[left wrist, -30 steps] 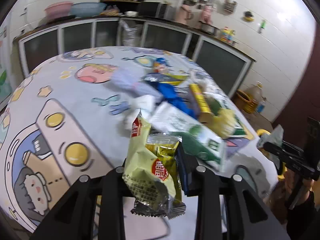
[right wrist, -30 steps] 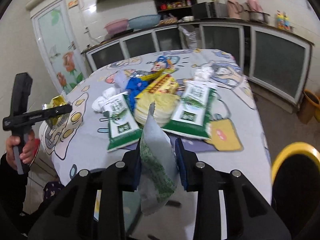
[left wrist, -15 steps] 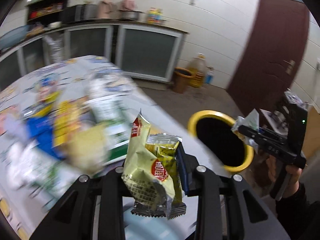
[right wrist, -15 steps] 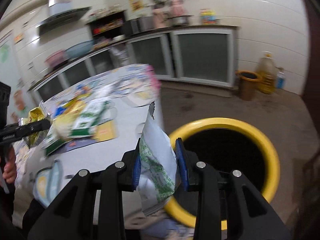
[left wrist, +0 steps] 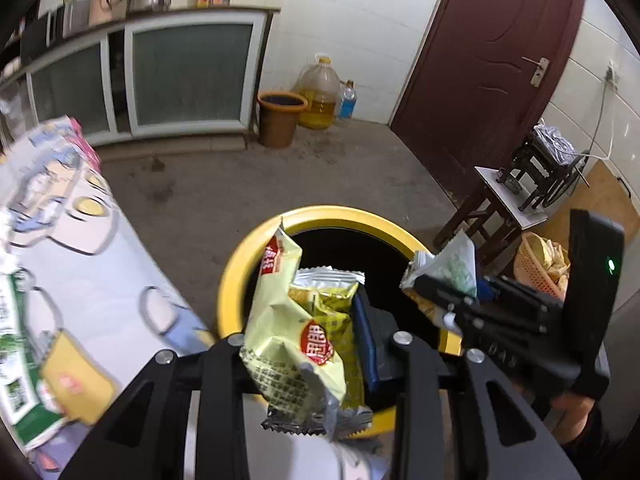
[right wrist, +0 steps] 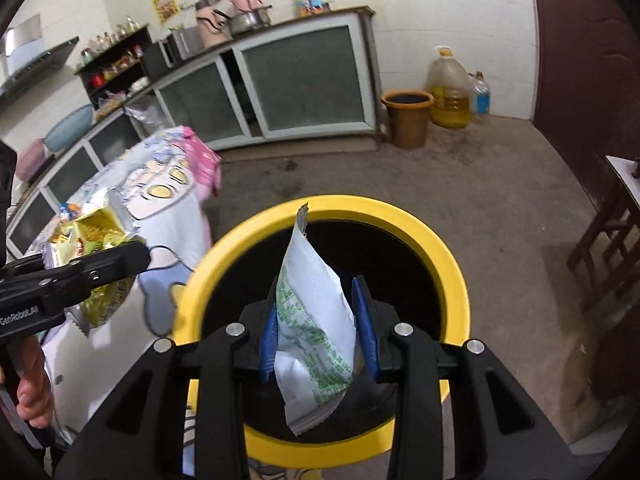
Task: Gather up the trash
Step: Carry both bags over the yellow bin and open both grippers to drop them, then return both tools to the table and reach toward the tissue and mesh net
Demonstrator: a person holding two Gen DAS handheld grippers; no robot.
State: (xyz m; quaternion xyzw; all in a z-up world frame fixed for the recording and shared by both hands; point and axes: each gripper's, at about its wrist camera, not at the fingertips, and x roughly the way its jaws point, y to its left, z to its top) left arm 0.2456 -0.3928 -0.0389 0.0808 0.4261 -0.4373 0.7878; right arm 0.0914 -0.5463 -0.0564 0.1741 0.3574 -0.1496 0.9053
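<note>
Over yellow bin (right wrist: 448, 256): both fingers just opening, wrappers (left wrist: 292, 344) (right wrist: 316, 316) between.

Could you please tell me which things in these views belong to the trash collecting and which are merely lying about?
Part of the job:
- yellow snack wrappers between the left gripper's fingers
- white-and-green wrapper between the right gripper's fingers
- yellow-rimmed bin below both

Just lying about:
- brown bucket
- oil jug
- blue bottle
- wooden stool
</note>
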